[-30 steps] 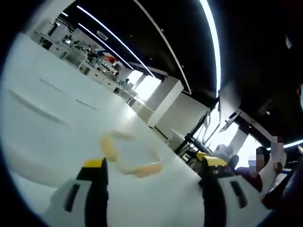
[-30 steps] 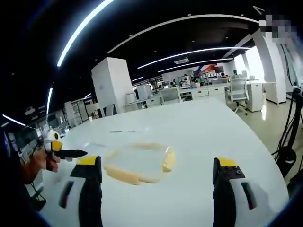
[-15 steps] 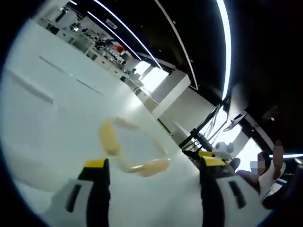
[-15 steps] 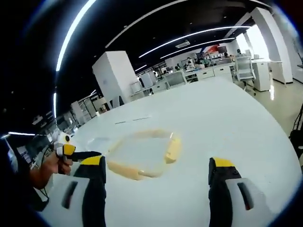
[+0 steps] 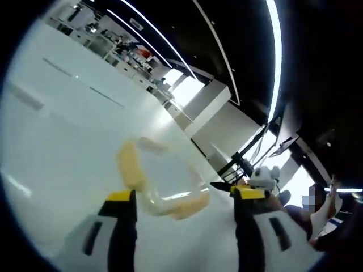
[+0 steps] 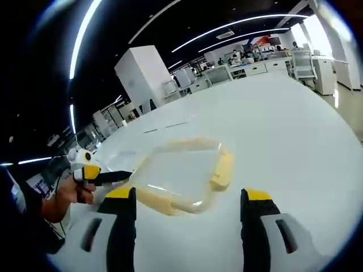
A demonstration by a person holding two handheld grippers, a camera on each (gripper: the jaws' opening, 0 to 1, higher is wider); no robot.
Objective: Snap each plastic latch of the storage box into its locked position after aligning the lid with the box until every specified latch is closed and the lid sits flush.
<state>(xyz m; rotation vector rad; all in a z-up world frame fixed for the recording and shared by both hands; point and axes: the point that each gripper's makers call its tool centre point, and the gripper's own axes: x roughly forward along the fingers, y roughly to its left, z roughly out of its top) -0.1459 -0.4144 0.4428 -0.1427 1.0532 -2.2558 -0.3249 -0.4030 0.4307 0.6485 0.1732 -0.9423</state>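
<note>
Left gripper view: storage box (image 5: 161, 181) now sits nearer on white table (image 5: 51, 147), left gripper (image 5: 184, 224) jaws apart, empty. Right gripper view: box looms larger vs. earlier; right gripper (image 6: 187, 218) spread wide, holding nothing, yellow latches (image 6: 222, 170) within reach, approach nearly done.

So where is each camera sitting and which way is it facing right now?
Left gripper view: rides the left hand-held gripper, rolled, facing the clear storage box on the white table; the right hand-held gripper enters at right.
Right gripper view: rides the right hand-held gripper, facing the box; the person's hand shows at left.
Shared: box, table.
</note>
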